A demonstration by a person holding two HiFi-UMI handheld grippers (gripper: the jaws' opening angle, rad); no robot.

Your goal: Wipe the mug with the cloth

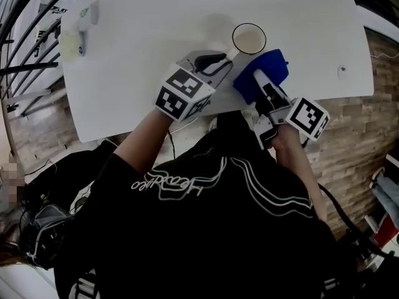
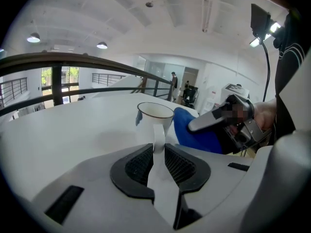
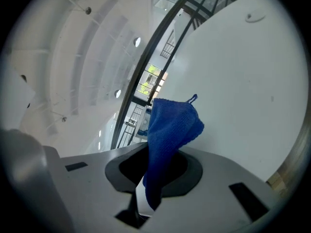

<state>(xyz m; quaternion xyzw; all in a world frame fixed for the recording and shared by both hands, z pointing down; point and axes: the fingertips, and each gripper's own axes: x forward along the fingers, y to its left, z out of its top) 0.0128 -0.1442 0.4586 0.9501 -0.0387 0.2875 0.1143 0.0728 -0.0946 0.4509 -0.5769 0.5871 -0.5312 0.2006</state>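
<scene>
The mug (image 1: 249,40) stands upright on the white counter (image 1: 137,36), near the edge closest to the person. Its long axis runs straight up and its open mouth faces the ceiling. Its handle (image 2: 159,139) points back toward the person, into the left claw (image 1: 223,59), which is clamped on it: in the left gripper view the flat white strip of the handle sits pinched between the two dark ribbed pads. The mug is smooth and white, a plain cylinder with a thin dark line round its lip and a pale inside. Just beside it, on the person's right, hangs the cloth (image 3: 170,130), a deep blue piece with a nubby, towel-like weave and a small hanging loop at one corner. The right claw (image 1: 260,83) grips it, the fabric bunched between its jaws and folding out beyond them in a soft lump. From above the cloth lies against the mug's side, though I cannot tell whether they touch. The counter is bare, matt and smooth, with a rounded corner.
</scene>
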